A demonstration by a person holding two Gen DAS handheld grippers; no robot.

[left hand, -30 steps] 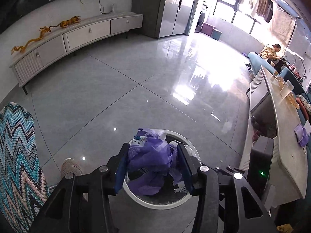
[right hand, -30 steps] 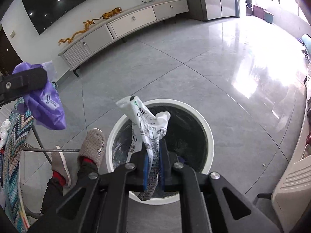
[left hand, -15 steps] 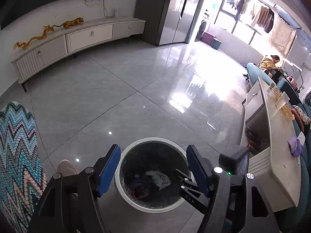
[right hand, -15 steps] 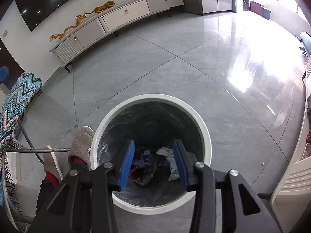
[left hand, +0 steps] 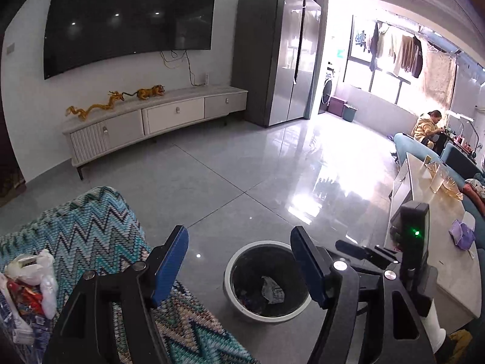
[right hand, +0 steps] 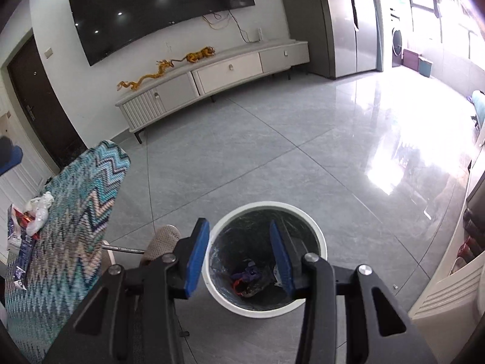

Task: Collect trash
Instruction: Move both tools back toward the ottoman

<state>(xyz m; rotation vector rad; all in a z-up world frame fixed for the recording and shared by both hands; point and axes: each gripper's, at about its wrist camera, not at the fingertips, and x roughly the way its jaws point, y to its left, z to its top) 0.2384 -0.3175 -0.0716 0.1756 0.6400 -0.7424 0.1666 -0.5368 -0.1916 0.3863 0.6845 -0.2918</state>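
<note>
A round bin with a white rim point(left hand: 257, 243) and a dark liner stands on the grey tiled floor. A white wrapper point(left hand: 272, 292) lies in it, and the right wrist view shows a purple bag point(right hand: 250, 273) beside a red scrap at the bottom of the bin point(right hand: 263, 204). My left gripper point(left hand: 239, 233) is open and empty, high above the bin. Also above it, my right gripper point(right hand: 239, 224) is open with nothing between its blue pads. More trash point(left hand: 27, 288), a white plastic bag and a red wrapper, lies on a zigzag-patterned cloth point(left hand: 91, 230) to the left, where it shows as a trash pile point(right hand: 33, 218) from the right wrist.
A person's slippered foot point(right hand: 160, 242) rests left of the bin. A low white table point(left hand: 448, 242) with cups and a purple item stands to the right. A TV cabinet point(left hand: 169, 118) and a tall fridge point(left hand: 272, 54) line the far wall. Another person sits far off by the window.
The left gripper let go of the purple bag and the right one of the white wrapper; both now lie in the bin. Both grippers opened, rose and tilted up.
</note>
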